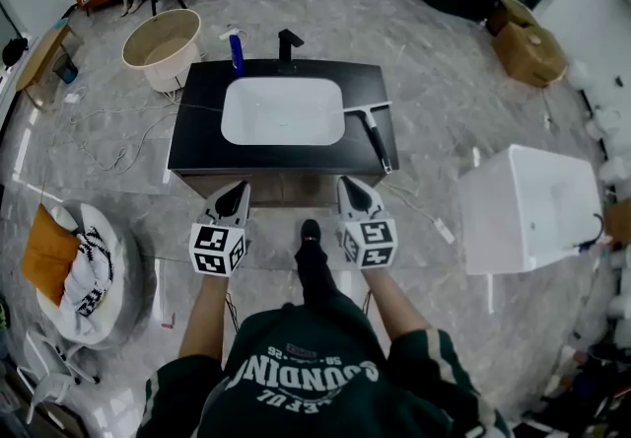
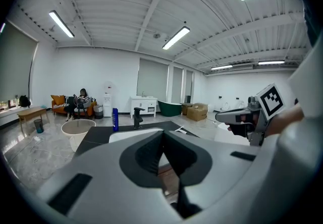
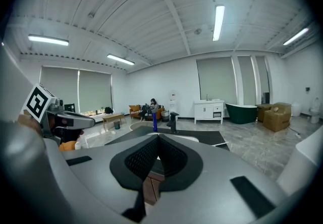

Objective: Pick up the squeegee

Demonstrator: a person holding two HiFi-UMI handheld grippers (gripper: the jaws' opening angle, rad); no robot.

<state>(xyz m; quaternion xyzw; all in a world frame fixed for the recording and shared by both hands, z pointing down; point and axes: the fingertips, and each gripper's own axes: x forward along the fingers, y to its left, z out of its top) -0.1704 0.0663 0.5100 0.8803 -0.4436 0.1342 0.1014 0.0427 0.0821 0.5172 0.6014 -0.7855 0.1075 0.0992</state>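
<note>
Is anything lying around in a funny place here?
Nothing looks spilled or broken. The squeegee lies askew on the black counter, right of the sink, handle toward the front corner. Loose cables snake over the floor beside it.

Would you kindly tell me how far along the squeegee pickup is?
Nothing is done yet: the squeegee lies untouched on the right of the black countertop, beside the basin. In hand: nothing; the right gripper and left gripper hover before the counter's front edge, fingers together. Left: reach, open, grasp and lift it.
</note>
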